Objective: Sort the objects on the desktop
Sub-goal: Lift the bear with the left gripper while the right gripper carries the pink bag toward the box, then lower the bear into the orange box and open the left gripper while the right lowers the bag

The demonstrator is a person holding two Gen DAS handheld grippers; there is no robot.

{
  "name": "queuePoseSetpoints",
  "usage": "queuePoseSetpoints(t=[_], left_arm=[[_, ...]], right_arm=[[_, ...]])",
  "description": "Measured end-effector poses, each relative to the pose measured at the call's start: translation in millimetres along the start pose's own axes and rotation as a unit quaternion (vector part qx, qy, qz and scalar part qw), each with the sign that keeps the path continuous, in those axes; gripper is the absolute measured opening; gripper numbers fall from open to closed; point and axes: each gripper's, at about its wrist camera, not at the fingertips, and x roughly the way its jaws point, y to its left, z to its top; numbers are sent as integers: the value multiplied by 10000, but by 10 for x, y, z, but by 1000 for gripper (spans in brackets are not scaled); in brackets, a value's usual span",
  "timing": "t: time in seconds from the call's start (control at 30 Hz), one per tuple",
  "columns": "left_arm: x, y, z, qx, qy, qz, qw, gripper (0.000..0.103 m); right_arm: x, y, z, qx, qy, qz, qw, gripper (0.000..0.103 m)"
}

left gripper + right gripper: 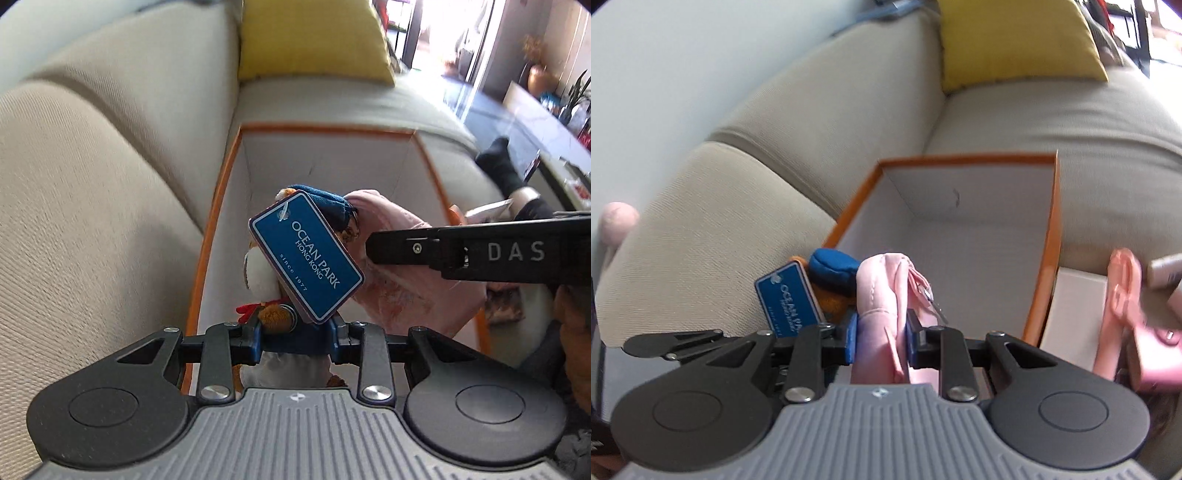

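Sofa (pixel 92 206): beige woven upholstery with a ribbed weave and rounded back cushions; fills the left half of both views.

Cushion (pixel 314 37): square, yellow fabric, propped against the sofa back at top centre.

Box (pixel 218 206): open-topped card carton, orange rim and outer walls, pale grey-white inside; stands on the sofa seat at frame centre, with part of its floor bare.

Left gripper (pixel 297 332): black linkage arms with blue pads, on a grey ribbed body at the lower edge. Jaws clenched on the plush toy (pixel 266 273).

Plush toy: soft pile in orange-brown and white, with a navy cap and a red trim piece; held over the near left part of the box. Seen low left of centre in the right wrist view (pixel 833 277).

Hang tag (pixel 306 258): glossy blue rounded rectangle printed OCEAN PARK HONG KONG, tilted, tied on a white loop at the toy's cap.

Right gripper (pixel 882 339): same build; in the left wrist view its black finger (pixel 406 247), marked DAS, enters from the right. Jaws clenched on the pink fabric item (pixel 882 295).

Pink fabric item: soft, stitched and folded, with a small metal fitting; held over the near edge of the box, just beside the plush toy.

Right edge, right wrist view: blurred pink articles (pixel 1126 302) and a white flat panel (pixel 1075 314) outside the box wall.

Room: dark floor, bright doorway at upper right; a long pale counter (pixel 546 125) with plants.
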Motion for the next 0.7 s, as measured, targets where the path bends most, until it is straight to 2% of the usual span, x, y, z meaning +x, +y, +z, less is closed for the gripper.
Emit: queuePoseSetpoints(t=[0.17,0.27,0.4,0.47,0.63,0.7], left_arm=[[202,167,-11,-47,420,-45,9991,37],[280,209,-2,31,543,54,9985,37],[344,311,-51,40,753,-44,9971,38],[399,326,-68,36,849,-97,9963,38],[457,267,-82,185,924,-31,9955,35],[472,240,-88,238,934,27,9953,35]], right_arm=[[245,30,-43,262,348,3,9991,27],[372,23,-70,483,584,74,9971,28],[496,35,-153,691,738,29,9949,28],[530,3,-180,925,707,-34,9932,28],[469,-48,-231,1153,247,-362,9924,28],[490,-48,-218,1164,280,-319,9923,28]])
